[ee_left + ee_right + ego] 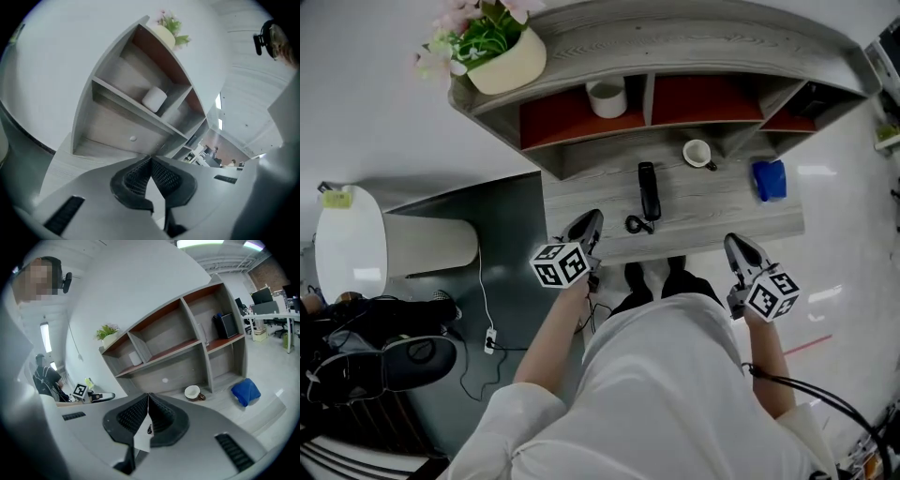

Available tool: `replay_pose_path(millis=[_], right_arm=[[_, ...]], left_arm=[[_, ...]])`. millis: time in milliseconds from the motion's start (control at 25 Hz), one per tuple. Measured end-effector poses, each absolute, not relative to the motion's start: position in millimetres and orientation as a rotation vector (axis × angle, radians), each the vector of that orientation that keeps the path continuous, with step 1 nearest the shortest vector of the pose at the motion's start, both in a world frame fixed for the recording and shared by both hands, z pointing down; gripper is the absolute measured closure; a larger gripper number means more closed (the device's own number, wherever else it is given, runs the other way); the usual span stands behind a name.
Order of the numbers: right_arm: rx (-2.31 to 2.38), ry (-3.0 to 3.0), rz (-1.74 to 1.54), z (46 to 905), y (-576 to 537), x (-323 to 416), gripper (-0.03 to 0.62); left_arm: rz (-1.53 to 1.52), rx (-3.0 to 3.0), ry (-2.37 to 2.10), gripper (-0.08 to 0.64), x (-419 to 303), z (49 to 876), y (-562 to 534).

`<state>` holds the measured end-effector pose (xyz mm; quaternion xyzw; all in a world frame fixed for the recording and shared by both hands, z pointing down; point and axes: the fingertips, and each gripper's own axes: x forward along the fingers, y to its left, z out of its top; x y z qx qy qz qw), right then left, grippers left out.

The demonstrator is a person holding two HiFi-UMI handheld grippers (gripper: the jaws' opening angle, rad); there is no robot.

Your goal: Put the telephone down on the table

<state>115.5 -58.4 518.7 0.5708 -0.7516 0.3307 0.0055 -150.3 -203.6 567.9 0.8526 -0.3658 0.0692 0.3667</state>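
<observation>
Near table, left claw closed, empty.

Seen from above, a person in a white top holds both arms forward and low, the bare left forearm and right forearm angled out on either side of the torso. The left gripper points ahead beyond its marker cube, its jaws pressed together at the tips with nothing between them. The right gripper, held a little nearer the body, likewise has its jaws closed tip to tip and empty.
</observation>
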Motion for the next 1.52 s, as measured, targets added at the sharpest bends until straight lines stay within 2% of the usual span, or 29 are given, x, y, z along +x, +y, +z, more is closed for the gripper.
replay_pose_path(millis=[400,1040,1520], right_arm=[[1.837,-2.341,1.01,514,-40,124,0.575],[1.563,-2.502,0.994,512,23,172,0.575],[1.423,-2.554,0.969,516,62,164,0.575]], left_arm=[[0.088,2.085,-0.924,0.551,-189,556,-151],[-0.078,2.099,-0.996,0.551,-125,503,-43],[-0.134,2.066,-1.179,0.551,-144,489,16]])
